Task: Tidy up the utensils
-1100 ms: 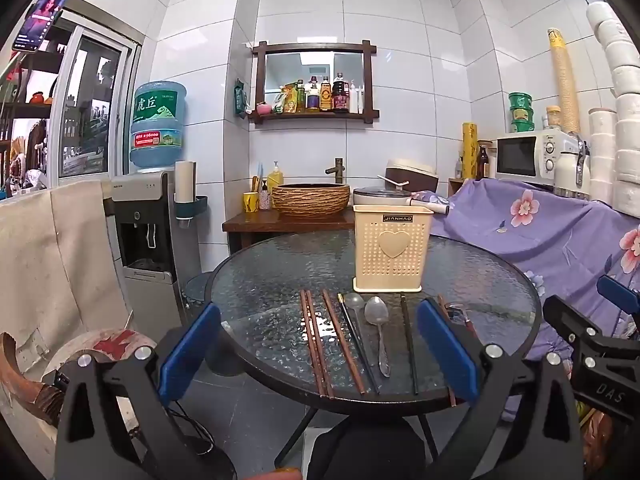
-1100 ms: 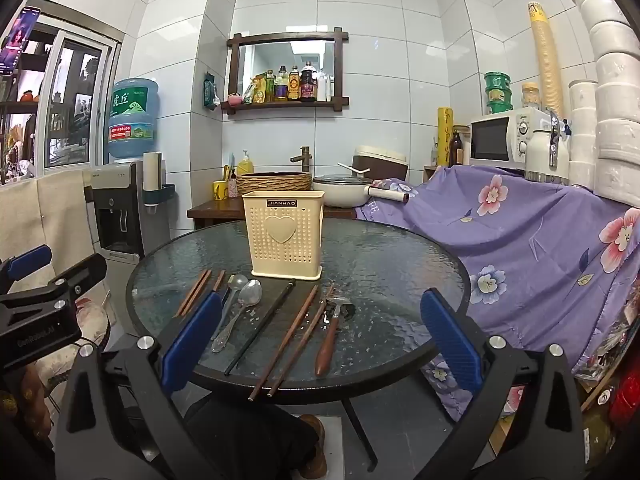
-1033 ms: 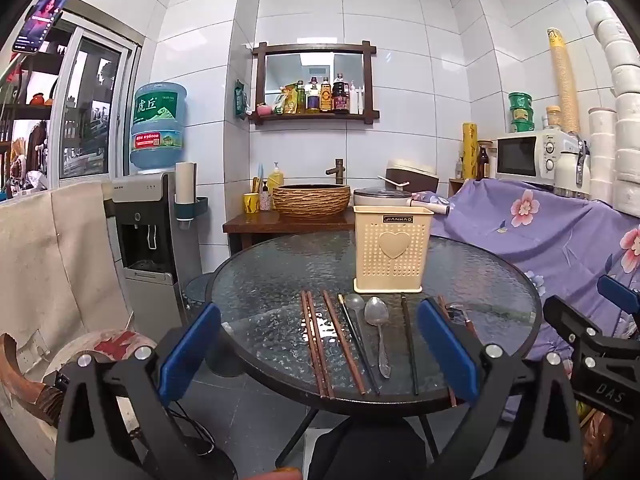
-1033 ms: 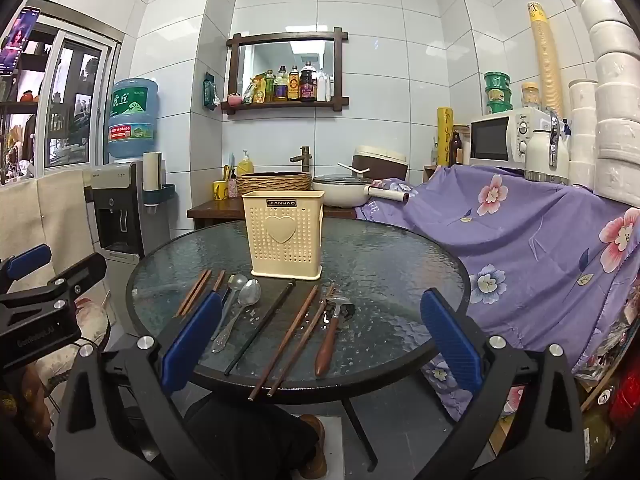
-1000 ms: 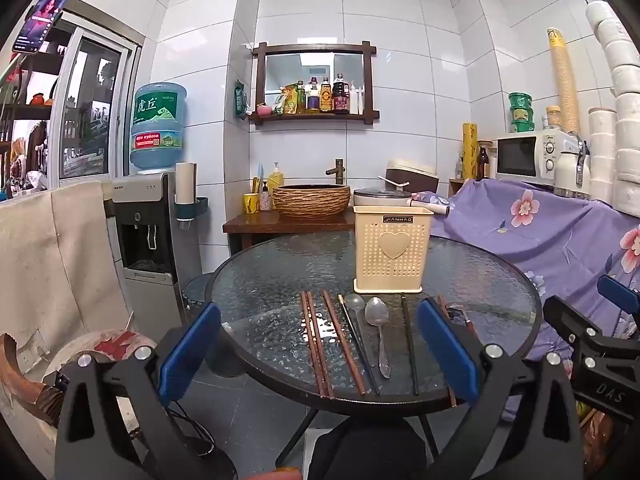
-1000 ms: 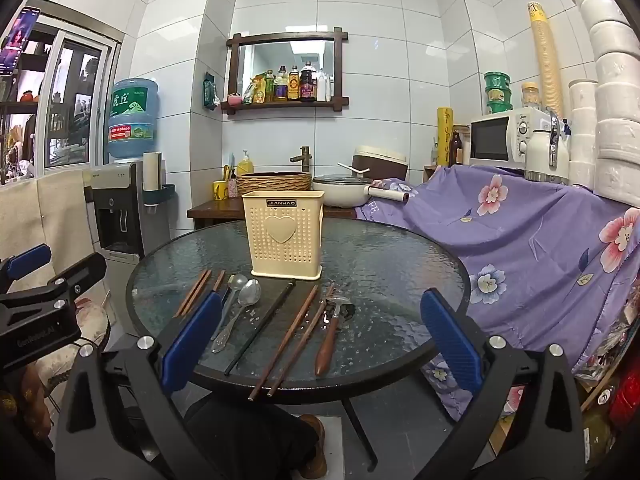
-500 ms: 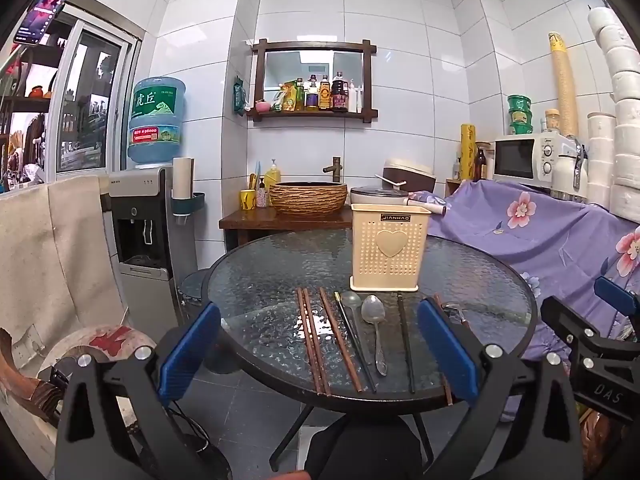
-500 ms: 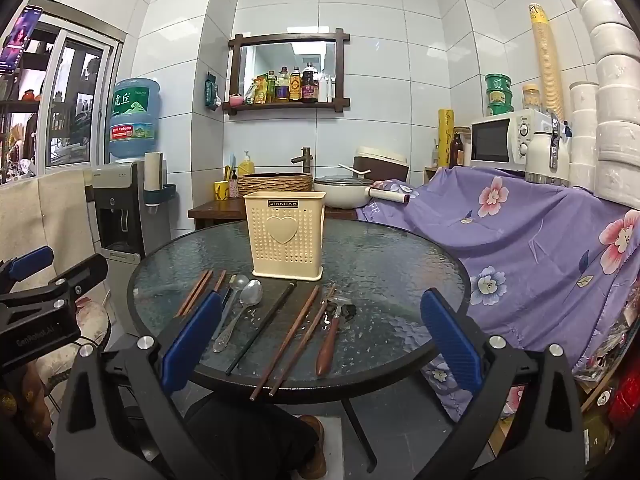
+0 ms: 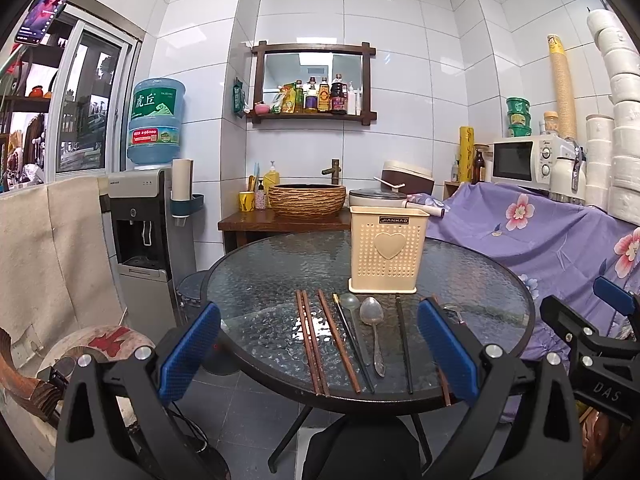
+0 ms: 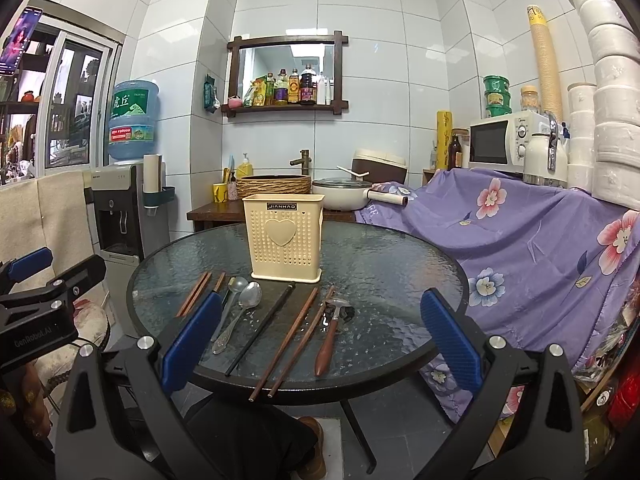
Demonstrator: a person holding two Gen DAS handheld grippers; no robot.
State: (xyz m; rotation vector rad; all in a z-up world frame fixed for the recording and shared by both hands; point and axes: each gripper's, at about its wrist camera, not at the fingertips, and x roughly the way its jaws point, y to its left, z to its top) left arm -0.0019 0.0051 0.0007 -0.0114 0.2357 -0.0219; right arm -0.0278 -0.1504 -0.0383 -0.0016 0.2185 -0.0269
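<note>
A cream perforated utensil holder (image 9: pixel 386 255) with a heart on its front stands upright on the round glass table (image 9: pixel 260 272); it also shows in the right wrist view (image 10: pixel 285 239). In front of it lie brown chopsticks (image 9: pixel 310 340), a metal spoon (image 9: pixel 372 328), black chopsticks (image 9: pixel 403 340) and a wood-handled tool (image 10: pixel 329 336). My left gripper (image 9: pixel 318 354) is open and empty, in front of the table's near edge. My right gripper (image 10: pixel 320 338) is open and empty, likewise at the near edge.
A water dispenser (image 9: pixel 144 224) stands left of the table. A purple floral cloth (image 10: pixel 520 240) covers a counter on the right, with a microwave (image 10: pixel 504 146) and stacked paper rolls. A wooden sink stand with a woven basin (image 9: pixel 306 200) is behind the table.
Both views have shifted slightly; the table and holder sit a touch closer in the frames. The utensils have not moved. Both grippers stay open.
</note>
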